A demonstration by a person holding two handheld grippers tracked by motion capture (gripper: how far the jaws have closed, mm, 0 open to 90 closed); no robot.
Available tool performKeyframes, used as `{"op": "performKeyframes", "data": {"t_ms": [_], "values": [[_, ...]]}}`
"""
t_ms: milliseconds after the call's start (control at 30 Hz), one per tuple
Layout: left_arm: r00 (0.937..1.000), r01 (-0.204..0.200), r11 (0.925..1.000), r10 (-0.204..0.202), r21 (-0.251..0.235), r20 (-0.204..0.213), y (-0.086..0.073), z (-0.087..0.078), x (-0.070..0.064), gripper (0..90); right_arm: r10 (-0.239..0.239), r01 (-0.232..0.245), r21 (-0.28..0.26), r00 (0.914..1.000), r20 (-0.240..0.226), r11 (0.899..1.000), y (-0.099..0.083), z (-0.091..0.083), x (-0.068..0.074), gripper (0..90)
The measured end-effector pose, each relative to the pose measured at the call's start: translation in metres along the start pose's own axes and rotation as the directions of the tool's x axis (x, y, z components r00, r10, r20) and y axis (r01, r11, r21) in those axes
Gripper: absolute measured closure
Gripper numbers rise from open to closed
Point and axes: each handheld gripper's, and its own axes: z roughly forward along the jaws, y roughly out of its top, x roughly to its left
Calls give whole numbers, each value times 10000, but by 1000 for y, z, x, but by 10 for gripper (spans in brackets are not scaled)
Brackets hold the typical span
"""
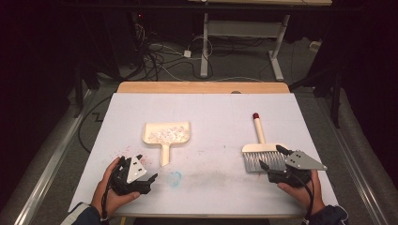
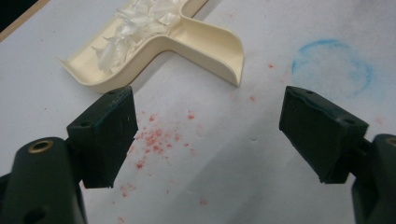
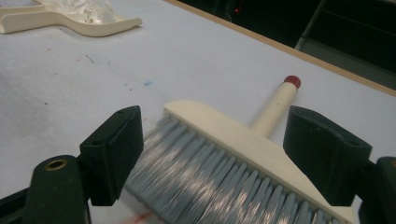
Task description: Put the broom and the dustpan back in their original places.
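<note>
High view: fixed above the person's side, facing forward and down over the whole surface (image 1: 206, 105). Left gripper view: low and close, looking along its jaws toward the dustpan (image 2: 187, 44) handle. Right gripper view: low and close over the brush (image 3: 233, 158), facing across the surface. Both gripper views share the dustpan; the high view shows both things.

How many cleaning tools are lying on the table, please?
2: a dustpan holding white scraps left of centre, ahead of the left gripper, and a brush at the right, by the right gripper.
</note>
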Motion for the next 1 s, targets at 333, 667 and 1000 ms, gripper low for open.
{"op": "performKeyframes", "data": {"t_ms": [333, 667, 1000], "values": [[9998, -172, 9994, 171, -315, -33, 3, -2, -3, 188, -160, 168, 286, 9995, -282, 9995, -12, -5, 10, 204], [9997, -256, 9992, 254, -303, -58, 0, -5, -4, 188, -336, 339, 141, 9991, -243, 9993, -7, -7, 15, 204], [9993, -382, 9991, 382, -189, -15, 2, 0, -5, 187, -342, 343, 124, 9994, -78, 9993, -7, -9, 14, 204]]}}
